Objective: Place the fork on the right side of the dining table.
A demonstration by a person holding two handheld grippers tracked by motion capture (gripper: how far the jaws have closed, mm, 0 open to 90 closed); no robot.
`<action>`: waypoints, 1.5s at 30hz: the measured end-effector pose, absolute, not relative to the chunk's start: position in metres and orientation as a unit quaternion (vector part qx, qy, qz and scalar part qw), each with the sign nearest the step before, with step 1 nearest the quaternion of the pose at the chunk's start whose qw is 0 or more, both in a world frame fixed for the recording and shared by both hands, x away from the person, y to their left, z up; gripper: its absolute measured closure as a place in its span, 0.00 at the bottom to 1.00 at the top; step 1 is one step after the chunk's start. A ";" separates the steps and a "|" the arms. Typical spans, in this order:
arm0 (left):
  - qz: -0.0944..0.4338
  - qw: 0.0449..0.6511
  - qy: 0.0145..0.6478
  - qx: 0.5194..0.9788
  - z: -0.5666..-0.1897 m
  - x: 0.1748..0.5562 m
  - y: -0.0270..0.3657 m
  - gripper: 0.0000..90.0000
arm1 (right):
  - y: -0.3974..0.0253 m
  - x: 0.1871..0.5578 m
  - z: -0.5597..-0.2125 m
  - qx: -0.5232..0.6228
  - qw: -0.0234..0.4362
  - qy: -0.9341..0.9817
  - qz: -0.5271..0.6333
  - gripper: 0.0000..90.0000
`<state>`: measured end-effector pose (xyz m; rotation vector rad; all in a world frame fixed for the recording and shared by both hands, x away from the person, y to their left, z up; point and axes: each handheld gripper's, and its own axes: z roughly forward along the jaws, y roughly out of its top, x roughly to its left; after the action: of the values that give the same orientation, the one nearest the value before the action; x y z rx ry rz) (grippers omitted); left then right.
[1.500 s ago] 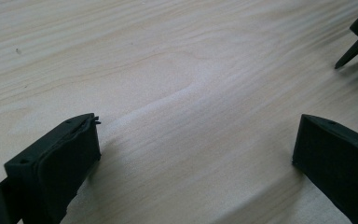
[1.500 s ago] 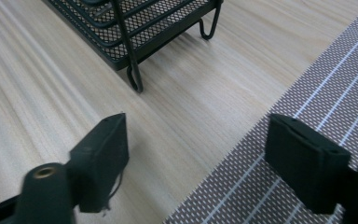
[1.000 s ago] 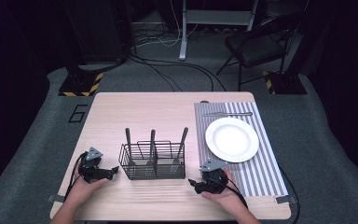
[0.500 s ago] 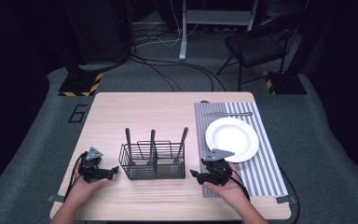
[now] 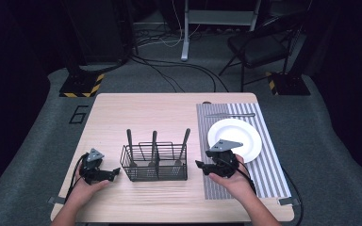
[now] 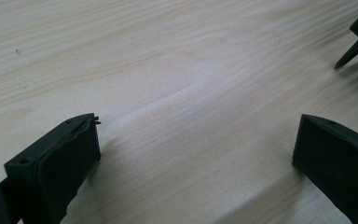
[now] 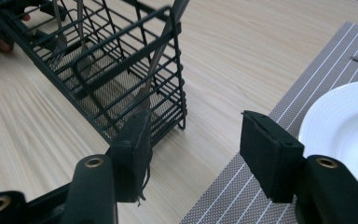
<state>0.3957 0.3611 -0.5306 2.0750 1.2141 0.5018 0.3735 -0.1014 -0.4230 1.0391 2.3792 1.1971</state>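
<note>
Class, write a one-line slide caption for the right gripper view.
Open right gripper poised beside a black wire caddy holding cutlery, with a white plate on a striped mat.

Bench (image 5: pixel 169 113): I see pale wood grain running under both sets of fingers.
Wire caddy (image 5: pixel 154 163): I see black mesh between the two sets of fingers, just beside the right ones.
Utensils (image 5: pixel 153 147): I count three handles upright in the caddy.
Striped mat (image 5: pixel 273 165): I see it under the right fingers.
White plate (image 5: pixel 240 136): on the mat, just beyond the right fingers.
Chair (image 5: pixel 259 44): on the floor, well beyond the bench.
</note>
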 end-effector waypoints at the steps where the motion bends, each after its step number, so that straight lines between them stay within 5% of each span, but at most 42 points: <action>1: 0.193 0.336 0.465 0.796 -0.531 0.396 0.361 0.00 | -0.101 0.376 -0.418 0.358 0.140 0.824 0.415 0.48; 29: 0.192 0.337 0.465 0.796 -0.531 0.396 0.361 0.00 | -0.085 0.419 -0.377 0.352 0.162 0.813 0.435 0.57; 45: 0.193 0.338 0.467 0.794 -0.531 0.396 0.361 0.00 | -0.065 0.430 -0.374 0.341 0.137 0.814 0.450 0.64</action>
<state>0.3959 0.3607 -0.5307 2.0685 1.2172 0.5022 0.4298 -0.0646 -0.3738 0.9881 2.3558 1.3027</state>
